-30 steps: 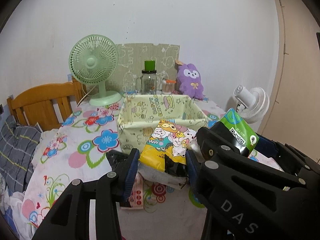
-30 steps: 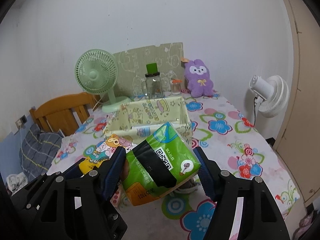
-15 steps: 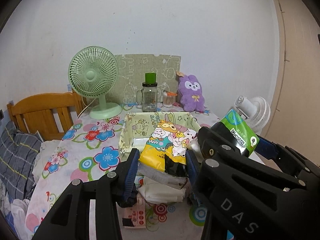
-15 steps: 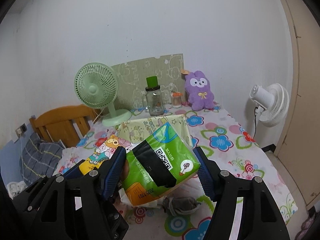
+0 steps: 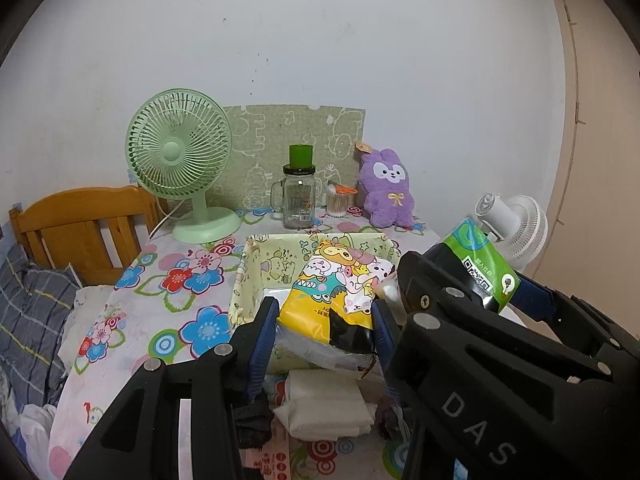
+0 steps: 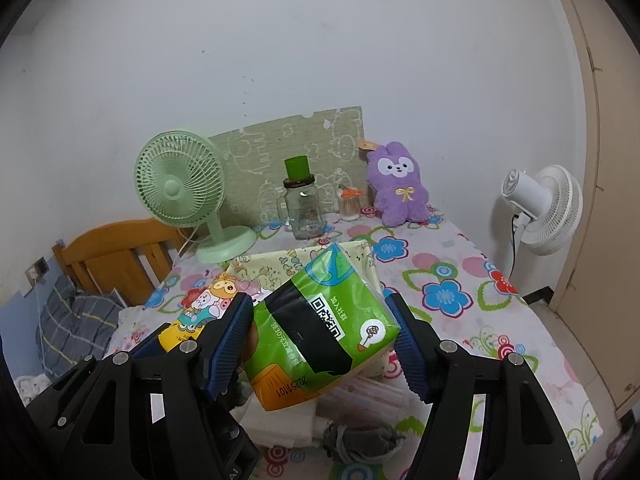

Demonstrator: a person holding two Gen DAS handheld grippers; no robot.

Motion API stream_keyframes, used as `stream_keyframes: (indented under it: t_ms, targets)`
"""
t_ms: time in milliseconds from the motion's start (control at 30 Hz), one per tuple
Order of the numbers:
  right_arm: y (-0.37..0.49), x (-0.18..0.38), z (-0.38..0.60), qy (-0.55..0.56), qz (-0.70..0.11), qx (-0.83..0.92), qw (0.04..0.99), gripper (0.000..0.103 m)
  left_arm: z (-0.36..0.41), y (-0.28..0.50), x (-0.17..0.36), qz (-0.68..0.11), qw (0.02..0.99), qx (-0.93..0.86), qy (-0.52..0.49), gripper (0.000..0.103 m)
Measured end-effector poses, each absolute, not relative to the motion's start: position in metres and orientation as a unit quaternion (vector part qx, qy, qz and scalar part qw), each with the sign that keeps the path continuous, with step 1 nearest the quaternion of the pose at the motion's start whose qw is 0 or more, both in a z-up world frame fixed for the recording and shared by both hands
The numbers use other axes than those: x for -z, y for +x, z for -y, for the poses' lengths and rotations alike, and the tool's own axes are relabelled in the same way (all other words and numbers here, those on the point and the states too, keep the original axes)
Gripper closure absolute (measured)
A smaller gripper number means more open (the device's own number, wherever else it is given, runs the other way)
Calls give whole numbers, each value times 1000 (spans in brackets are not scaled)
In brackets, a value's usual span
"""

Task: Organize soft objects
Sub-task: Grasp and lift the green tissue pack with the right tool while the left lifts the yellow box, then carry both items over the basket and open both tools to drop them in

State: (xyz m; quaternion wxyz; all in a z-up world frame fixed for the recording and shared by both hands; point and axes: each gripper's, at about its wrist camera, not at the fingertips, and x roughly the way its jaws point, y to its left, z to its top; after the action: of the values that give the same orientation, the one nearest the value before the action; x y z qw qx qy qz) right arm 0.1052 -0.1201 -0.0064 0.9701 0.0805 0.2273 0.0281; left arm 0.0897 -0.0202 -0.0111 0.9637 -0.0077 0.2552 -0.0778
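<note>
Yellow tissue pack clamped in left gripper | green tissue pack clamped in right gripper | step: carrying toward fabric bin | next: lower in, release

Fan left of jar, plush right, basket before them

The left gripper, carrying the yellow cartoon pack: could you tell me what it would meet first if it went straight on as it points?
Probably the yellow fabric bin: the left gripper, shut on the yellow cartoon pack, points slightly downward into the bin's open top. Depth is uncertain.
</note>
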Motion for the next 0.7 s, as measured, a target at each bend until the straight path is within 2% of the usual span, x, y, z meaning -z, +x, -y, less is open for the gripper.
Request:
stream_keyframes:
  t_ms: [700]
  targets:
    - [171,12,125,89,-228,-19,969,32,22,152,18,-264,962,69,-7,54]
